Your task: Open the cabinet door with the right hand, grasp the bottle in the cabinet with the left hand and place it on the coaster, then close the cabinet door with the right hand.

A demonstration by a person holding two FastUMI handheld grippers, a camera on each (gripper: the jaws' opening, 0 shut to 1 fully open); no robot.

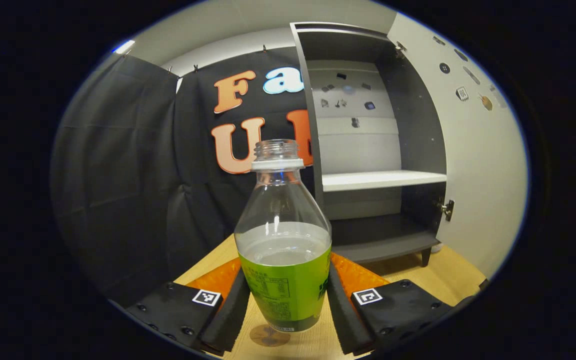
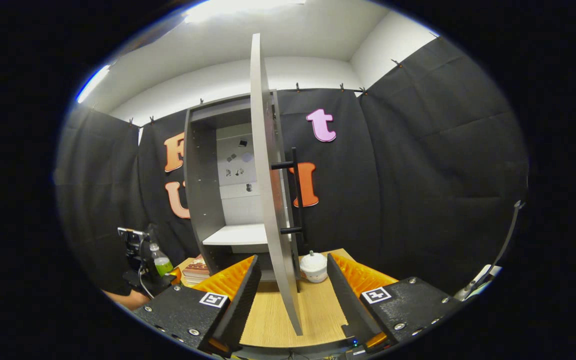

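Left gripper view: left gripper (image 1: 285, 305) clamped on one bottle (image 1: 284, 240), both fingers pressed against its labelled sides. Bottle upright, uncapped, about half full of clear liquid. One round coaster (image 1: 269, 335) lies on the wooden table (image 1: 460, 275) directly under the bottle's base; contact between base and coaster cannot be told. Behind and to the right stands one cabinet (image 1: 368, 150), open, with one white shelf (image 1: 383, 179) bare and nothing between it and the bottle. Cabinet door (image 1: 473, 150) swung wide on the right; two hinges visible on its inner edge.

Right gripper view: right gripper (image 2: 288, 300) has fingers spread apart, the door's (image 2: 268, 200) free edge standing between them, neither finger touching it. One bar handle (image 2: 295, 195) on the door's outer face. One small white lidded pot (image 2: 313, 266) sits on the table just beyond the door. A stack of books (image 2: 196, 269) lies left of the cabinet base. Bottle (image 2: 160, 262) seen far left in the other gripper.
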